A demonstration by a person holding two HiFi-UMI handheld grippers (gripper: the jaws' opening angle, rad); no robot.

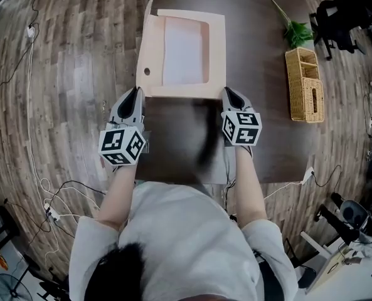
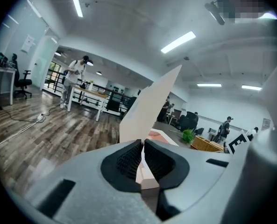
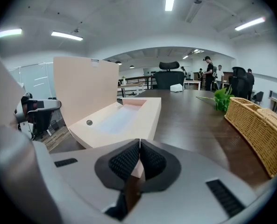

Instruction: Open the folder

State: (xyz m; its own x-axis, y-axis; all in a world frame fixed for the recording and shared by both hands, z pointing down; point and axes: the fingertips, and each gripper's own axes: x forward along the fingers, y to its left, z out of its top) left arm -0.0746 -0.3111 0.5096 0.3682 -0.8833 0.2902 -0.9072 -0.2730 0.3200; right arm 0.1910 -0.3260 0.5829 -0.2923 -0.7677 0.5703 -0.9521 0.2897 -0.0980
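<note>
**A:** Jaws on both sides look pressed together. In each gripper view a thin pink strip sits between the pads, so we read both as pinching the near wall of the folder (image 1: pixel 214 49).

**B:** Agreed. Our left gripper (image 1: pixel 135 96) has the near left corner and our right gripper (image 1: pixel 228 96) the near right one. The folder's body lies flat on the dark table (image 1: pixel 261 61), straight ahead of us.

**A:** And the lid (image 3: pixel 84 90)? From the head view we only catch it edge-on along the left side.

**B:** The gripper views show it better. From the right one it's a broad pale panel standing upright beside the body. From the left one it rises just past the jaws, tilted a little. The pale inside lies uncovered, so we'd call the folder open, or very nearly.

**A:** So why hold both corners?

**B:** Our guess is that we're pinning the light body so it can't slide or tip toward the hinge side while the lid stands up there. Two corners give us a square, steady hold.

**A:** Is anything close enough to bother us?

**B:** No, the wicker basket (image 1: pixel 305 83) and the green sprig (image 1: pixel 293 31) sit well off to the right, on the far side from the lid
</note>
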